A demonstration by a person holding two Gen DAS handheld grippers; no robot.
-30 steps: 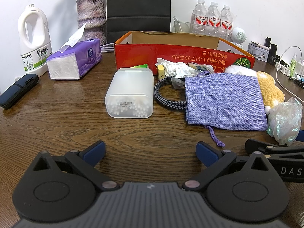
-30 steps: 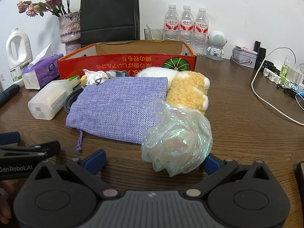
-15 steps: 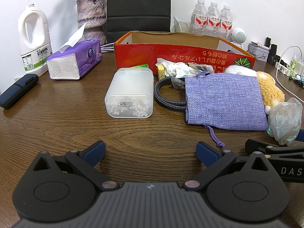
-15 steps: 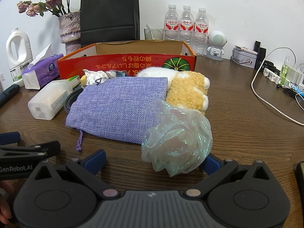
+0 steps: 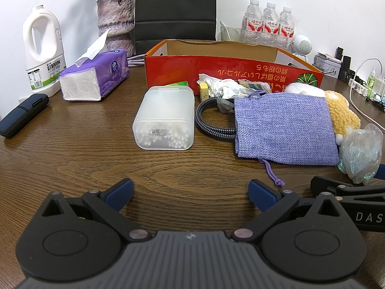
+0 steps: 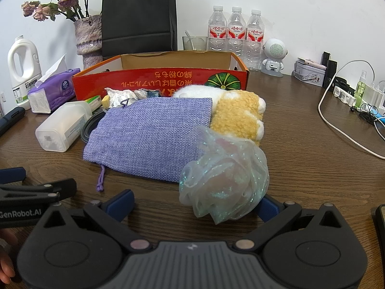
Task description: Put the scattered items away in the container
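Note:
The red cardboard box (image 5: 231, 72) (image 6: 168, 79) stands open at the back of the wooden table. In front of it lie a translucent cotton-swab box (image 5: 164, 118) (image 6: 62, 125), a coiled braided cable (image 5: 209, 125), crumpled wrappers (image 5: 221, 86), a purple burlap pouch (image 5: 284, 127) (image 6: 154, 139) and a yellow-white plush toy (image 6: 238, 118). An iridescent mesh bag (image 6: 226, 178) (image 5: 361, 151) lies between the fingers of my right gripper (image 6: 195, 204), against the right one; the jaws stand wide open. My left gripper (image 5: 190, 191) is open over bare table, short of the swab box.
A purple tissue pack (image 5: 93, 77), a white jug (image 5: 43, 53) and a dark case (image 5: 21, 115) sit at the left. Vase, black paper bag and water bottles (image 6: 235, 33) line the back wall. A white cable (image 6: 336, 125) and chargers lie at the right.

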